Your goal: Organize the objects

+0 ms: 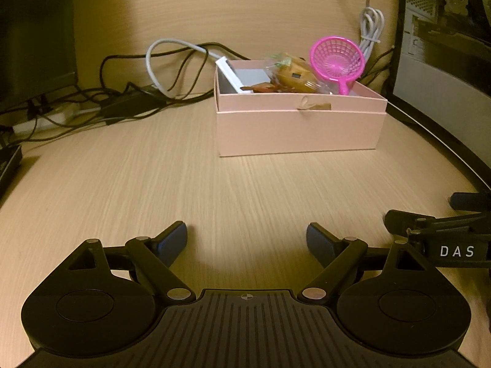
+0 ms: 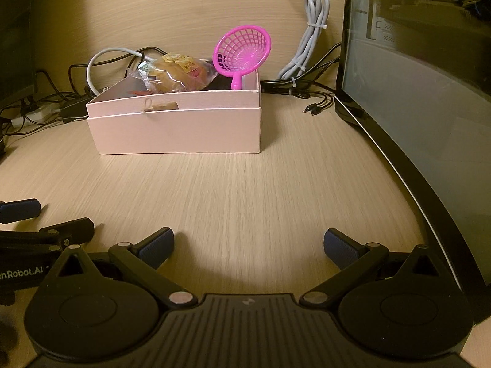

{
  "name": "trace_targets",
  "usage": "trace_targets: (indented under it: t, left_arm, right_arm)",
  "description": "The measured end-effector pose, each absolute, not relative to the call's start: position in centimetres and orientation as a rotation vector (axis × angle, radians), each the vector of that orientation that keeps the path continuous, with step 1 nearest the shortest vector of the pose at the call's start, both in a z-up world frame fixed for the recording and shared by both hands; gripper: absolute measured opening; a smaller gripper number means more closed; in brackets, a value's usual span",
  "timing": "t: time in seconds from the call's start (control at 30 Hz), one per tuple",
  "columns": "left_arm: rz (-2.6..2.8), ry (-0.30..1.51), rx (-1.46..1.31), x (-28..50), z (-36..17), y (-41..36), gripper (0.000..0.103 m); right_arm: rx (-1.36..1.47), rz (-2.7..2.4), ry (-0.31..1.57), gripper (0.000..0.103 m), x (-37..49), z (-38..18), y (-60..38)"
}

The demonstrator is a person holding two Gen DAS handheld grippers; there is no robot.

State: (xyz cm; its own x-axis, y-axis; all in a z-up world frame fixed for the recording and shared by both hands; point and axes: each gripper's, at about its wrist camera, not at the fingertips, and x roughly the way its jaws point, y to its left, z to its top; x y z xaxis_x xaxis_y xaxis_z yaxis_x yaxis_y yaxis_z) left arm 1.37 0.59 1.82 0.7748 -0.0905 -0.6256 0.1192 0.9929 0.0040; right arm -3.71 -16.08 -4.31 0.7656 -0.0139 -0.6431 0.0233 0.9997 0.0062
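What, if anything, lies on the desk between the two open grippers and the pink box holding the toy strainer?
Nothing visible. Bare desk runs from the right gripper and the left gripper up to the pink box. The cables lie behind and beside the box, out of the path. The strainer already stands inside.

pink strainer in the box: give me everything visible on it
The pink strainer looks like glossy moulded plastic: a round lattice basket with a solid rim and a short stubby handle. It stands handle-down in the right rear corner of the pale pink box, basket raised above the rim and tilted, beside a wrapped bun. No gripper touches it.
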Motion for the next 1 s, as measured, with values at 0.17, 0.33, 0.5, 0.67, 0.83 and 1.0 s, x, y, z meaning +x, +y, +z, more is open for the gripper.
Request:
trace_targets:
  t: [0.17,0.33,0.5,0.67,0.83,1.0]
  left_arm:
    - [-0.092,0.675,0.036,1.53,1.81,0.49,0.090]
    - [-0.082,0.674,0.035,1.58,1.82,0.36,0.090]
    - [-0.082,0.674,0.036,1.58,1.80,0.38,0.090]
    - [-0.081,0.673,0.036,1.54,1.77,0.36,0.090]
    - [-0.081,0.673,0.037,1.54,1.78,0.35,0.090]
    - [-0.082,0.673,0.035,1.54,1.78,0.36,0.090]
  right_arm:
    - [0.013,-0.021,0.698,0.103,-3.63,-4.32,-16.09]
    - [0.013,-0.021,0.698,0.103,-3.63,-4.33,-16.10]
    - [0.013,-0.021,0.697,0.103,-3.59,-4.33,-16.12]
    - [0.013,-0.021,0.697,0.103,-3.61,-4.35,-16.09]
    - [0.013,-0.022,0.697,0.103,-3.59,-4.35,-16.08]
    - [0.013,-0.022,0.697,0.103,-3.60,-4.35,-16.08]
